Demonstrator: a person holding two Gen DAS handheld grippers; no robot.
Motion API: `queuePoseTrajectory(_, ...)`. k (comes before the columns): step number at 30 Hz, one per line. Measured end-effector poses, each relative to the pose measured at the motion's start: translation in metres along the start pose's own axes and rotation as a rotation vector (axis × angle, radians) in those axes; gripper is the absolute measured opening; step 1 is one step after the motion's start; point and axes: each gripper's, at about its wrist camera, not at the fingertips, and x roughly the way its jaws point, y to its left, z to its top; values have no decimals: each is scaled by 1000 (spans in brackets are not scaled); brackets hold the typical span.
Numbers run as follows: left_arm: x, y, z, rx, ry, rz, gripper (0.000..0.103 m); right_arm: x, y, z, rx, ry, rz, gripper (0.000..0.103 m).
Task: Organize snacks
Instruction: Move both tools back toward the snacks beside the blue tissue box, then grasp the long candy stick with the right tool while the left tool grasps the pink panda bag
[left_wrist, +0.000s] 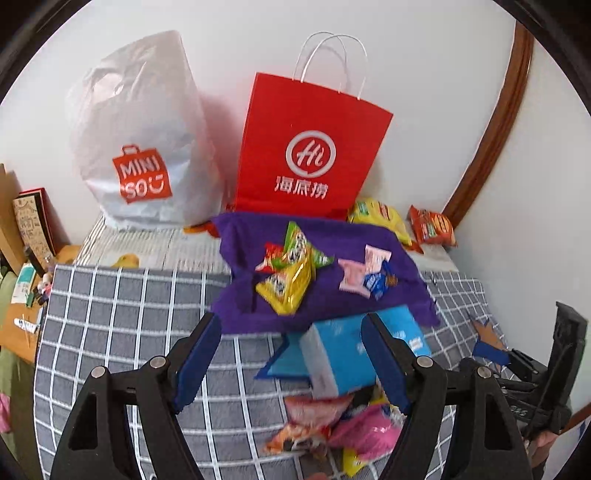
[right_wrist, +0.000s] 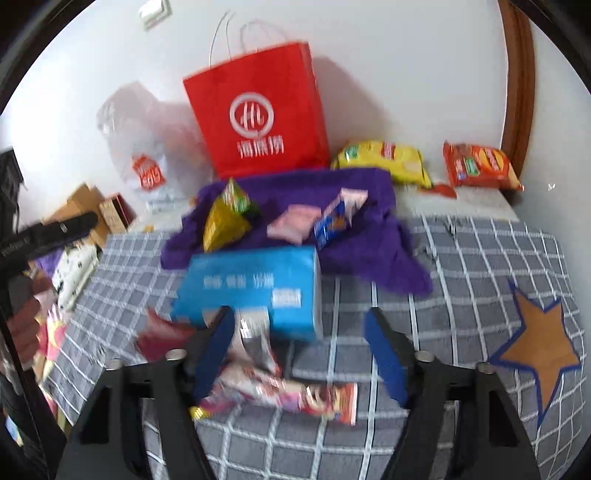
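— Looking along the left tongs (left_wrist: 291, 363), what do you see of their grip?
— Both blue pads stand apart with nothing pressed between them. A blue box (left_wrist: 354, 354) lies beyond them on the grey checked cloth (left_wrist: 129, 314), its one corner showing behind the right pad.

— And the right tongs (right_wrist: 301, 356)?
— Spread as well, clamped on nothing. Loose snack packets (right_wrist: 280, 391) lie under and between the pads, but the blur leaves me unable to tell whether the left pad touches them. That same blue box sits just beyond.

— Where are the other snacks?
— In the left wrist view, more packets in pink and orange (left_wrist: 332, 428) are heaped just below the box. Farther out a purple towel (left_wrist: 332, 295) carries a yellow packet (left_wrist: 286, 288), a green one (left_wrist: 299, 243), pink wrappers (left_wrist: 360, 271) and a small blue one (left_wrist: 378, 284).

— And behind that?
— A red paper bag (left_wrist: 310, 147) stands upright against the wall, a white plastic bag (left_wrist: 140, 129) to its left. To its right lie a yellow chip bag (right_wrist: 388, 160) and an orange one (right_wrist: 480, 166), apart from each other.
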Motion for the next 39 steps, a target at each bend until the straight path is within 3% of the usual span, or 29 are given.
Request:
queuePoseTrajectory(3, 3, 3, -16, -3, 19, -11, 77, 11, 4, -25, -53, 29, -36, 61)
queuePoseTrajectory(9, 13, 10, -38, -15, 66, -24, 77, 28, 7, -67, -152, 54, 2, 61)
queuePoseTrajectory(21, 17, 15, -49, -11, 94, -30, 77, 70, 27, -73, -395, 74, -140, 60)
queuePoseTrajectory(27, 17, 16, -56, -1, 102, -42, 77, 58, 6, -66, -279, 74, -119, 32)
queuePoseTrajectory(33, 24, 16, -72, 32, 122, -33, 77, 28, -34, -64, 8, 103, -50, 28)
queuePoseTrajectory(39, 33, 21, -92, 43, 162, -34, 77, 38, -36, -74, 43, 78, -34, 28)
